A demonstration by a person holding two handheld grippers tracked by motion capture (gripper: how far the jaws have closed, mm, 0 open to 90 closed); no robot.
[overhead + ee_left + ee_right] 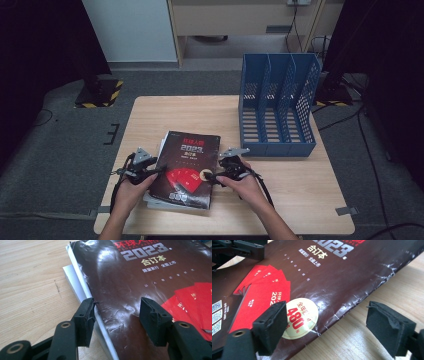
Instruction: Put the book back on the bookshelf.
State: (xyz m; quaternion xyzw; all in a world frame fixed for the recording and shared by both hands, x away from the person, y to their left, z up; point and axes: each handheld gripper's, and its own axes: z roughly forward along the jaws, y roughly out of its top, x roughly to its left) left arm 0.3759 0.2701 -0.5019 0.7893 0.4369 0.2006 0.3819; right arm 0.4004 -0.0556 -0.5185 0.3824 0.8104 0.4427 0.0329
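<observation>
We set our left gripper and right gripper, jaws apart, astride the left and right edges of the dark book, gripping nothing.

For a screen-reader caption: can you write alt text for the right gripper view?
A dark book with red cards and a round cream sticker printed on its cover lies on a wooden table. The right gripper straddles its near edge with open jaws, one over the cover and one over bare wood. The left gripper shows at the top left corner.
</observation>
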